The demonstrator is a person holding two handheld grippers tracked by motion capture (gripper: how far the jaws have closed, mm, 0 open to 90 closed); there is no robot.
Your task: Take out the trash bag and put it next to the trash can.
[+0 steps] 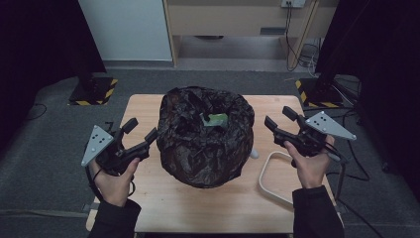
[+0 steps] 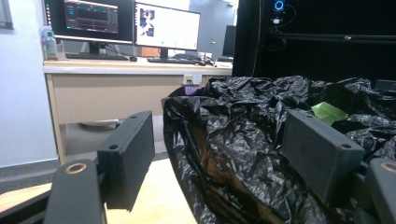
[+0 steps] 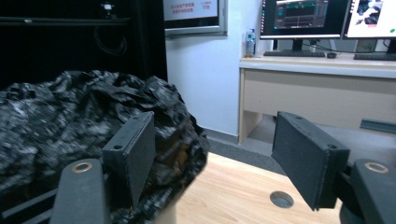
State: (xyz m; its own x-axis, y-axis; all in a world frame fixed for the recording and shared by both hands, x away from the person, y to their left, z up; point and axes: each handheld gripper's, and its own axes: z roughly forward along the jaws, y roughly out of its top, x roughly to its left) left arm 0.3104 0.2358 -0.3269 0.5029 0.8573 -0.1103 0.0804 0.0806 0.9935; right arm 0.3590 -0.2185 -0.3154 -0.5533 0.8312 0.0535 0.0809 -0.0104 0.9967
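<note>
Both tongs gape empty beside the crinkled black plastic bin bag (image 1: 205,136) at frame centre; left tongs (image 1: 140,133) and right tongs (image 1: 277,122) should pinch opposite rim folds evenly.

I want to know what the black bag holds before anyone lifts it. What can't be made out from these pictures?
- Crumpled black plastic bag: high view; its own folds hide what lies inside, save a small green scrap.
- White looped handle: high view; the right hand and sleeve cover part of it.
- Bag surface: right gripper view; blurred.
- Small white round thing: high view; too small to tell.
</note>
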